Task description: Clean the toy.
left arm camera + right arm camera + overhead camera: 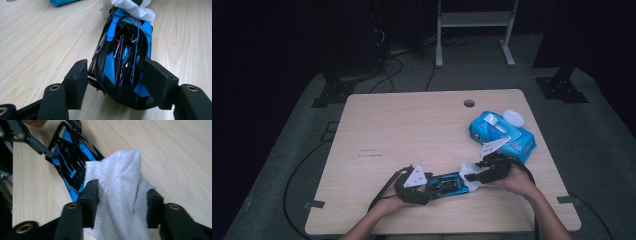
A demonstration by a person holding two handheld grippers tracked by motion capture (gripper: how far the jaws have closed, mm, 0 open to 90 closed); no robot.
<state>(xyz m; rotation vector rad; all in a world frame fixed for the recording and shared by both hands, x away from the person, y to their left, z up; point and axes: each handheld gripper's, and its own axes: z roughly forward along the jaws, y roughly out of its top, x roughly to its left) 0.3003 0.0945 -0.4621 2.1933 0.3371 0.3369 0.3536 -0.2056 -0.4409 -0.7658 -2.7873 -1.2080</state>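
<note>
In the high view, the wooden table [412, 130] fills the centre of the frame, and both forearms enter from the bottom edge. The left gripper [424, 186] sits in the lower centre, the right gripper [472, 175] just to its right, and the blue and black toy car [447, 184] lies on the table between them. A blue wet-wipe pack [504, 134] lies at the right of the table, above the right gripper and apart from the car. This view does not resolve how the jaws stand. The left gripper view supplies that detail: the left gripper [115, 82] is clamped on the toy car [125, 60], one black pad pressed to each flank at the lower centre of the frame, with the car body running up toward the top edge. At the top of that frame a white wipe [133, 8] covers the far end of the car. The right gripper view shows the right gripper [122, 200] with its jaws apart; the white wipe [120, 190] hangs loosely between them, lying against the left pad and clear of the right pad. The toy car [71, 155] appears in the upper left of that frame, partly behind the wipe, with the other gripper's black linkage at the upper left corner.
</note>
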